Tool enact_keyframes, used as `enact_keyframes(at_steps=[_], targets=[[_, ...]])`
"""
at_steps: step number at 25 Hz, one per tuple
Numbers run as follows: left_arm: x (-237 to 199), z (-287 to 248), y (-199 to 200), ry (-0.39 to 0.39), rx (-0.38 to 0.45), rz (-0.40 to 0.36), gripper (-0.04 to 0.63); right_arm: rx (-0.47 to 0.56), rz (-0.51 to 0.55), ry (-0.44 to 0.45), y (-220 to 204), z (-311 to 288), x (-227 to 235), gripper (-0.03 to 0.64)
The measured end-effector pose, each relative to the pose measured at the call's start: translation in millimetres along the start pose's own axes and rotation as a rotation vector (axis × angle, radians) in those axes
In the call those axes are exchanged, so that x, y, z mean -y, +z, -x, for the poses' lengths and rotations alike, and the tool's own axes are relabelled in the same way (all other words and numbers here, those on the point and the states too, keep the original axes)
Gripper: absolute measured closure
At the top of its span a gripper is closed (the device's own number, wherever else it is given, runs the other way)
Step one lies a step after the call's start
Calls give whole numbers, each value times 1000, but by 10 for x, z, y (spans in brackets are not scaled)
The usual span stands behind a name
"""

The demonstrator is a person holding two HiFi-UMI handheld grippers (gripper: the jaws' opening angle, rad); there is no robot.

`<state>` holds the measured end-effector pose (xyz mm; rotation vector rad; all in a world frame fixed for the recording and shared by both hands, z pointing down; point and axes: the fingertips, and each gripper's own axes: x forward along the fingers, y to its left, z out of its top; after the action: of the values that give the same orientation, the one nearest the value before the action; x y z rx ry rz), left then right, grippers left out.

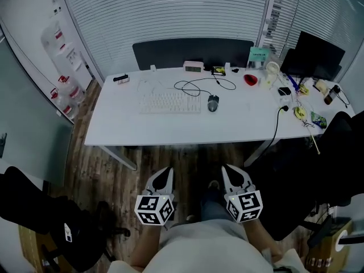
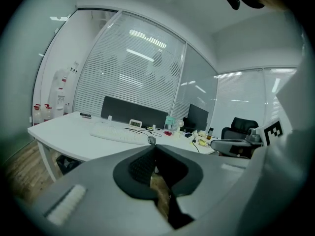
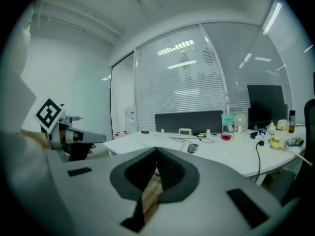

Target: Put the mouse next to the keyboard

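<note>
Mouse (image 1: 212, 102) sits just off the right end of the keyboard (image 1: 170, 102), with a sliver of bare counter (image 1: 170, 131) between them. Both lie roughly midway along the counter, nearer its far edge than its near one. That placing makes sense to me: it lines up with the keyboard on the side where a right hand would drop onto it. Its cable (image 1: 196, 86) loops loosely behind toward the far edge, so nothing tugs it askew or drags over the keys. From how the two lie, I judge the goal as met.

My left claw (image 1: 164, 174) is closed with nothing in it. In the left gripper view the dark pads meet at the tip, and only a strip of wood shows behind them. My right claw (image 1: 230, 173) is the same, jaws together and empty. Both hang side by side on my side of the near edge, over the wooden floor (image 1: 114, 169), well apart from the mouse and pointing roughly toward it. I read that as a rest posture: closed so nothing snags, and clear of the counter so I cannot nudge the mouse. If anything is left, it is only to confirm the gap, which looks small enough from the head view
</note>
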<state>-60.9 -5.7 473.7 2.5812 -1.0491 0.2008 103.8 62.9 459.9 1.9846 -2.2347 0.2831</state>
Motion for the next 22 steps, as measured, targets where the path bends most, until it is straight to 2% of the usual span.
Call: enact_keyframes(at_steps=[9,22], targets=[[-66,501,-170,26,7,19,584,14,9,12,-60,246,-309,615],[-52,607,-235,21,12,31,584,6,48,24,-62,319,-436,615]])
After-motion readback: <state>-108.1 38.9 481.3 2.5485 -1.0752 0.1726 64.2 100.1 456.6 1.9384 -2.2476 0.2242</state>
